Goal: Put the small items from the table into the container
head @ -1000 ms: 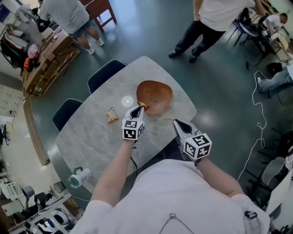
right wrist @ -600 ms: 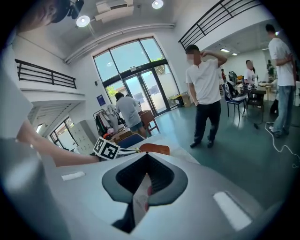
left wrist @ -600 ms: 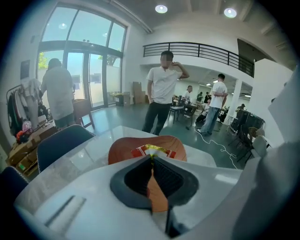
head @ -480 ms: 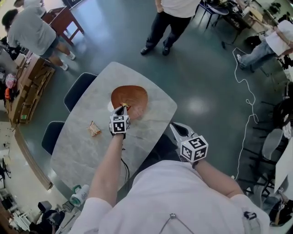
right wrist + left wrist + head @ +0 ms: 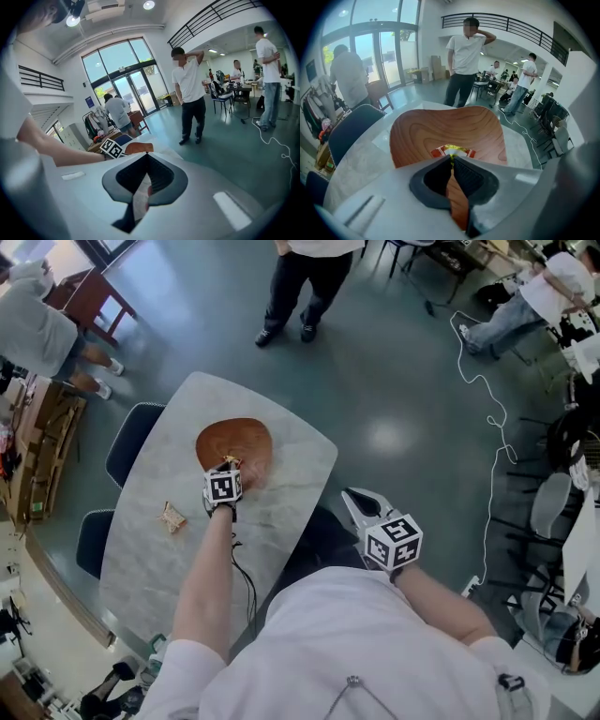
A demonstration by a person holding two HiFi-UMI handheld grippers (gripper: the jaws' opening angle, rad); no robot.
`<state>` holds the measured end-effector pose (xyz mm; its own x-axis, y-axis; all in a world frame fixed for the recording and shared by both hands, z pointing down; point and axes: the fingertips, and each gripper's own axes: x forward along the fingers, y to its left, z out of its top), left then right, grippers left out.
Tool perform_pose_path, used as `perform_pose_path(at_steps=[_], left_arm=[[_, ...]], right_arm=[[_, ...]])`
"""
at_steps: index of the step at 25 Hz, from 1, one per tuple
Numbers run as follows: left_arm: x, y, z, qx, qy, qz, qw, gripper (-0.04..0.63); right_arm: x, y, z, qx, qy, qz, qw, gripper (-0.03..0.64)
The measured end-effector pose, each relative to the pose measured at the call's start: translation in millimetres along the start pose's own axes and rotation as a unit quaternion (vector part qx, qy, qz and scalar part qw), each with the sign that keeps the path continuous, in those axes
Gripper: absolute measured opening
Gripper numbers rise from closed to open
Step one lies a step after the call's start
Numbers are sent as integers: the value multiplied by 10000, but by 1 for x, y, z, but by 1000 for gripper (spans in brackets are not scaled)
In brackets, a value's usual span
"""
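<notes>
While the left gripper [image 5: 225,468] hangs over the wooden bowl [image 5: 234,442], its jaws pinch a red-and-yellow packet [image 5: 453,151] over the bowl's hollow. Right gripper [image 5: 351,498]: pressed together, empty, off the desk edge at the bowl's 4 o'clock. At its 8 o'clock a second packet [image 5: 172,517] lies on the marble desk [image 5: 291,451]. Person [image 5: 298,277] stands on the teal floor [image 5: 394,381] at 12.

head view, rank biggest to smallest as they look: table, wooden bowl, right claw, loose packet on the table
1. table
2. wooden bowl and right claw: they look about alike, and the claw is nearer the camera, so unranked
3. loose packet
</notes>
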<state>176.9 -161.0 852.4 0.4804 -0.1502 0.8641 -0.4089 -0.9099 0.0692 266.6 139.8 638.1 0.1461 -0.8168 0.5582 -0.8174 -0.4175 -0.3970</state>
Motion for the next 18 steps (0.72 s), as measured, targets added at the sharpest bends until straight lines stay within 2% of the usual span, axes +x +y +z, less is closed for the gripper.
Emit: perform_pose_path(at_steps=[6, 18], left_arm=[[5, 2, 1, -85, 123, 91, 9998, 43], [-5, 4, 0, -248, -153, 31, 9996, 57]], right_arm=[[-2, -17, 9, 75, -30, -59, 10000, 29], [12, -13, 16, -154, 100, 160, 9997, 29]])
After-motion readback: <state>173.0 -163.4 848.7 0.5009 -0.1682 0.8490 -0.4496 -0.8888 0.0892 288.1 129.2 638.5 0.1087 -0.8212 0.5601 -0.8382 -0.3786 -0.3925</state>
